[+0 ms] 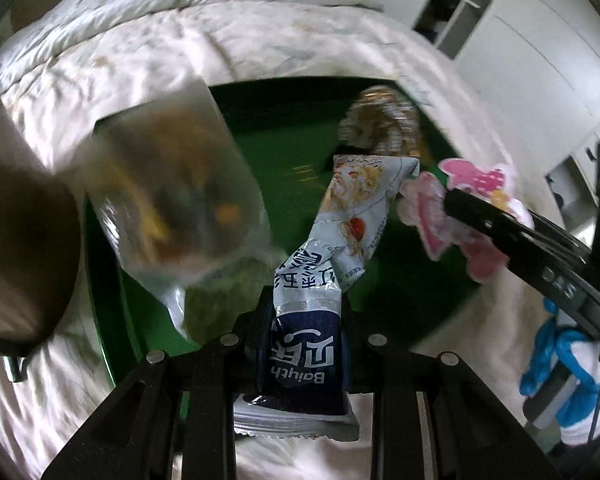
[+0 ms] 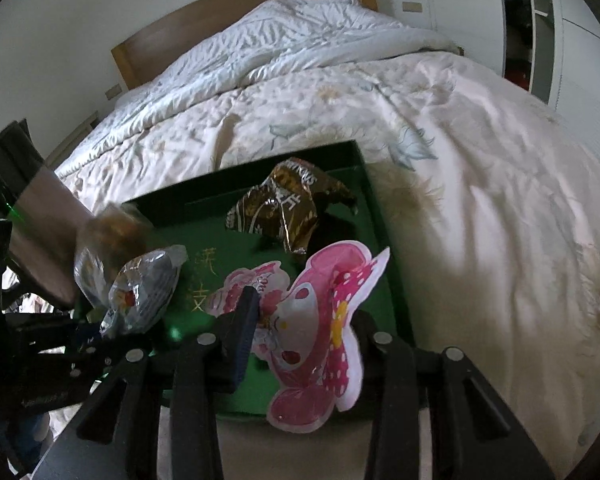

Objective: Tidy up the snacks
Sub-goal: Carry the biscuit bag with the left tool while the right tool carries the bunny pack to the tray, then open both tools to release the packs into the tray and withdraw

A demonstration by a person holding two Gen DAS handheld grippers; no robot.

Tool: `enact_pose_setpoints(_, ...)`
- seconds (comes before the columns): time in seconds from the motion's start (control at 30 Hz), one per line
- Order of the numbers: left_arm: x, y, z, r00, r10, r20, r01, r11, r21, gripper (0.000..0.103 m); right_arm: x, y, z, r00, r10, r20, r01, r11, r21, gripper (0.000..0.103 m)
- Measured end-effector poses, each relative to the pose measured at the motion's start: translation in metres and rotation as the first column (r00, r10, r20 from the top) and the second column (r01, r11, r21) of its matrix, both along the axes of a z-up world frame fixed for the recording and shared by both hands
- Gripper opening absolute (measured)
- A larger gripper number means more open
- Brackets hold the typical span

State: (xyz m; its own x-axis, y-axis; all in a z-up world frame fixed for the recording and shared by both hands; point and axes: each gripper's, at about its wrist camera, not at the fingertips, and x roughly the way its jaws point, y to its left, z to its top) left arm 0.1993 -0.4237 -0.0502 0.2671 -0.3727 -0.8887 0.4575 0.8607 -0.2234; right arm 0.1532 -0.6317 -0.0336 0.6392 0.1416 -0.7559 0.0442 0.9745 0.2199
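Note:
A green tray (image 1: 292,128) lies on the bed; it also shows in the right wrist view (image 2: 384,240). My left gripper (image 1: 304,320) is shut on a blue and white snack packet (image 1: 340,240), held over the tray; the packet also shows in the right wrist view (image 2: 140,296). My right gripper (image 2: 300,328) is shut on a pink cartoon-shaped snack pouch (image 2: 320,340) over the tray's near edge; the pouch also shows in the left wrist view (image 1: 456,216). A brown and gold packet (image 2: 288,208) lies in the tray. A clear bag of brown snacks (image 1: 172,192) hangs blurred over the tray's left side.
A white rumpled quilt (image 2: 440,160) covers the bed around the tray. A wooden headboard (image 2: 236,12) stands at the back. White wardrobe doors (image 1: 532,40) stand to the right. A hand in a blue glove (image 1: 556,360) holds the right gripper.

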Motion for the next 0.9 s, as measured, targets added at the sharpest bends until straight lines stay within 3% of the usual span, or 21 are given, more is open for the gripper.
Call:
enact_pose_setpoints(0.4, 0.003, -0.011, -0.003, 0.998, -0.046, 0.037, 0.043, 0.996, 0.081, 0.028, 0.006, 0.006, -0.017, 1.000, -0.002, -0.028, 0.001, 1.000, -0.012, 0.030)
enact_pose_setpoints(0.5, 0.001, -0.014, -0.001, 0.998, -0.057, 0.032, 0.054, 0.996, 0.076, 0.032, 0.003, 0.006, -0.014, 1.000, -0.014, -0.028, 0.013, 1.000, -0.027, 0.060)
enact_pose_setpoints(0.57, 0.000, -0.013, 0.003, 0.998, -0.055, 0.043, 0.052, 0.996, 0.068, 0.039, 0.000, 0.005, -0.011, 0.999, -0.026, -0.018, 0.026, 0.999, -0.035, 0.074)
enact_pose_setpoints(0.63, -0.003, -0.011, 0.008, 0.996, -0.057, 0.062, 0.053, 0.996, 0.068, 0.045, -0.002, 0.003, -0.009, 0.999, -0.037, -0.012, 0.036, 0.998, -0.043, 0.096)
enact_pose_setpoints(0.77, -0.007, -0.010, 0.019, 0.994, -0.062, 0.092, 0.056, 0.996, 0.068, 0.053, -0.010, 0.002, -0.002, 0.999, -0.053, 0.003, 0.053, 0.997, -0.059, 0.099)
enact_pose_setpoints(0.9, -0.012, -0.006, 0.029, 0.990, -0.057, 0.126, 0.048, 0.996, 0.074, 0.054, -0.018, 0.003, 0.010, 0.998, -0.061, 0.028, 0.063, 0.994, -0.084, 0.103)
